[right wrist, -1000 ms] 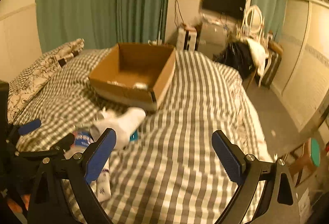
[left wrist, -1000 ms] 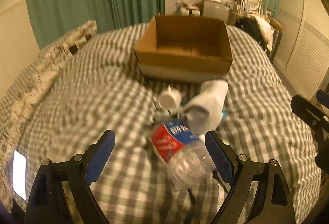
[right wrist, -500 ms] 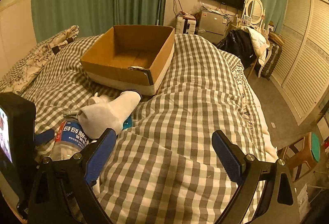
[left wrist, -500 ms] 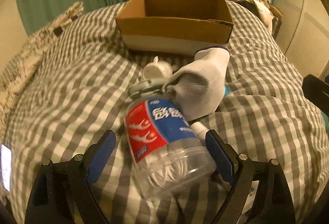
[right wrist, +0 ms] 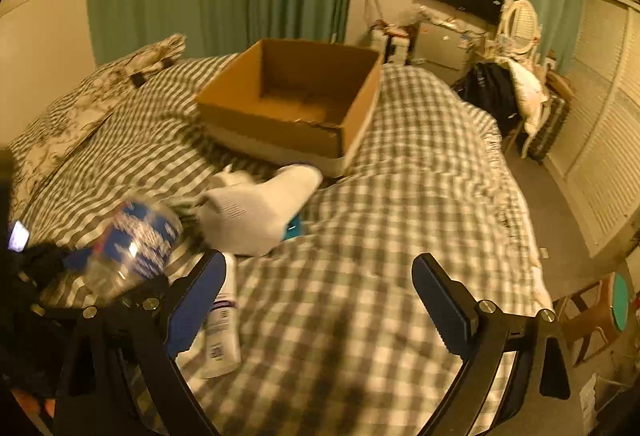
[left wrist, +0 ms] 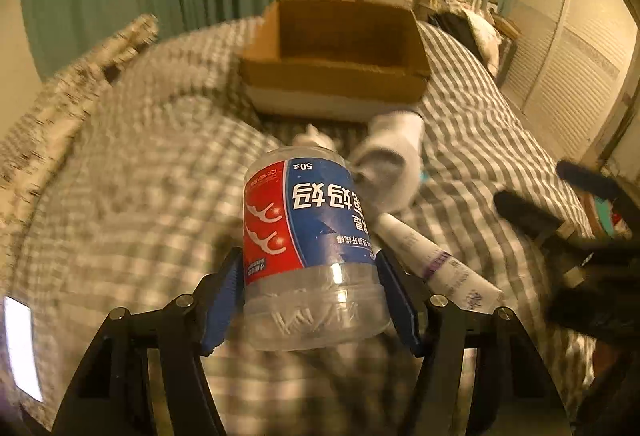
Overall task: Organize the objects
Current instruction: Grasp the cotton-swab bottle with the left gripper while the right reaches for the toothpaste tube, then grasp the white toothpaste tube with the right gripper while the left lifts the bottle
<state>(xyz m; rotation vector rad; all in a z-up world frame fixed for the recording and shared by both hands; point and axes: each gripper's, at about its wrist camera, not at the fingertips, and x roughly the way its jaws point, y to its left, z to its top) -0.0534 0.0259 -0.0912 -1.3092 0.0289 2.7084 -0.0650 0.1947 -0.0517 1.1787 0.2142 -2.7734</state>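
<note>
Left gripper (left wrist: 310, 300) clamping the clear plastic jar (left wrist: 310, 256) at lower centre of the frame, both blue pads (left wrist: 394, 302) pressing its sides, right gripper (right wrist: 316, 300) spreading wide and gripping nothing, hovering over the checked bed (right wrist: 400, 236), cardboard box (right wrist: 292, 104) sitting at upper centre.
</note>
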